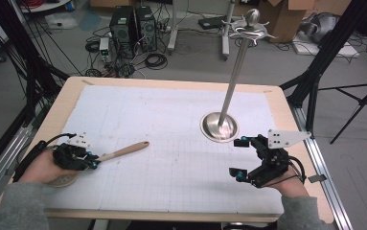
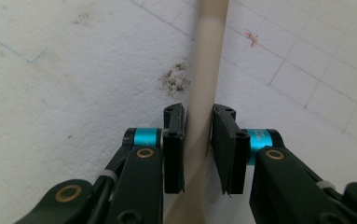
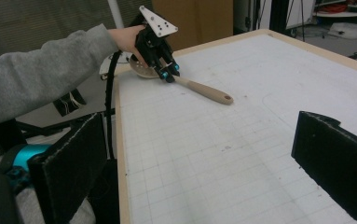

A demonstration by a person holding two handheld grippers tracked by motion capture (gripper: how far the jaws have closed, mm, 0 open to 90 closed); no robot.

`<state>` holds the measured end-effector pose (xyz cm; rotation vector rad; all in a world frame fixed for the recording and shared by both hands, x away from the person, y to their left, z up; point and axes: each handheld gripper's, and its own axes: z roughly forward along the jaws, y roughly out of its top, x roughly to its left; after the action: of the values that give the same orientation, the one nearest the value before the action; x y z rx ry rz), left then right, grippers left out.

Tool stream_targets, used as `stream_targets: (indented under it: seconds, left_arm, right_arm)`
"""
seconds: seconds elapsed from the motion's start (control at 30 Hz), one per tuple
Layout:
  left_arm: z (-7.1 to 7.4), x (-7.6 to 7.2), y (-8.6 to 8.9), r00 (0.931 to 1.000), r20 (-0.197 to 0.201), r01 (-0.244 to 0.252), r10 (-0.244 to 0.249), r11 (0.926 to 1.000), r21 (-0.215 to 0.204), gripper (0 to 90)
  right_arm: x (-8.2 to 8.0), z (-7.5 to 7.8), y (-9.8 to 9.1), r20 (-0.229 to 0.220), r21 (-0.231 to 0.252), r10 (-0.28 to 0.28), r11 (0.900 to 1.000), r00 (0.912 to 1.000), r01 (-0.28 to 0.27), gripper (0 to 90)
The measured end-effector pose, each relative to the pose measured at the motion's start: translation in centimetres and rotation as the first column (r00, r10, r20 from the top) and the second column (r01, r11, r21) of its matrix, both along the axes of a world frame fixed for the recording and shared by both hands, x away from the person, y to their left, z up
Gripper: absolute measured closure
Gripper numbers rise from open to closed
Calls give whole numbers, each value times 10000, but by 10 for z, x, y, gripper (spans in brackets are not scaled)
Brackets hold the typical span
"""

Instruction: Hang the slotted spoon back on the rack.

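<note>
Your left gripper (image 1: 94,162) sits at the lower left of the high view, its jaws drawn narrow around the handle of the wooden spoon (image 1: 123,152); in the left gripper view the pads (image 2: 174,149) flank the pale handle (image 2: 204,93) and appear to press it. The spoon lies on the white gridded mat (image 1: 171,143), its handle pointing toward the frame's centre, its bowl under your hand. Your right gripper (image 1: 238,158), at the lower right, stands with jaws wide apart and nothing between them, near the base of the metal stand (image 1: 219,127)
</note>
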<state>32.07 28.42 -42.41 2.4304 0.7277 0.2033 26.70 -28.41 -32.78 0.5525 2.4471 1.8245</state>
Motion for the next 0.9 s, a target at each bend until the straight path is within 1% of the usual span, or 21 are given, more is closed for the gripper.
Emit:
stream_targets:
  seconds: [0.07,0.17,0.2,0.23,0.3,0.33,0.37,0.4,0.43,0.47,0.53,0.6,0.7,0.73,0.77,0.8,0.87,0.9]
  left_arm:
    - [0,0,0,10000,51,63,-63,10000,27,746]
    - [1,-1,0,9997,170,152,-154,9998,106,756]
    - [1,-1,-1,9998,182,74,-76,9999,99,764]
    - [1,-1,-2,9997,218,52,-56,9998,177,776]
    - [2,-1,-2,9999,150,-41,37,9996,268,778]
    - [2,-1,-3,9998,212,18,-23,9997,239,778]
    - [2,-2,-3,9998,197,78,-83,9997,244,778]
    - [2,-2,-4,9998,183,112,-114,9998,161,778]
    - [2,-1,-4,9996,214,163,-167,9997,204,778]
    - [1,-2,-6,9997,223,112,-115,9998,133,778]
    - [2,-2,-7,9997,191,117,-119,9999,118,778]
    - [3,-3,-8,9997,188,182,-183,9998,49,778]
    - [8,-4,-10,9994,294,191,-184,9995,-236,778]
    - [10,-4,-10,9994,281,215,-208,9995,-242,777]
    - [11,-4,-11,9992,335,248,-234,9988,-426,777]
    - [13,-4,-12,9991,350,260,-244,9986,-464,777]
    - [17,-4,-13,9994,330,118,-97,9980,-628,777]
    - [18,-5,-14,9994,344,16,12,9966,-825,777]
  right_arm:
    - [1,0,-1,48,-13,13,10000,10000,-13,24]
    - [0,1,-1,-6,15,1,10000,10000,-1,25]
    - [0,1,-1,36,30,-6,10000,10000,6,25]
    - [0,2,-2,24,28,-3,10000,10000,3,24]
    - [-1,2,-2,15,21,5,10000,10000,-5,25]
    - [0,2,-2,46,30,16,10000,10000,-17,25]
    - [0,2,-1,56,16,14,10000,10000,-14,25]
    - [0,2,-1,78,10,0,10000,10000,0,25]
    - [0,2,-1,57,26,-2,10000,10000,2,25]
    - [0,2,-1,63,25,-11,10000,10000,11,25]
    - [-1,2,-1,74,12,38,10000,10000,-38,25]
    - [-1,3,-1,74,5,23,10000,10000,-23,25]
    - [-1,3,-1,103,25,-2,10000,9999,2,25]
    - [-1,3,-2,91,34,-14,10000,10000,14,25]
    - [-1,4,-2,91,38,-15,10000,10000,15,25]
    - [-1,3,-2,106,33,-16,10000,9999,15,25]
    - [-1,3,-1,126,0,-4,10000,9999,4,25]
    - [-1,3,-1,75,-25,4,10000,10000,-4,25]
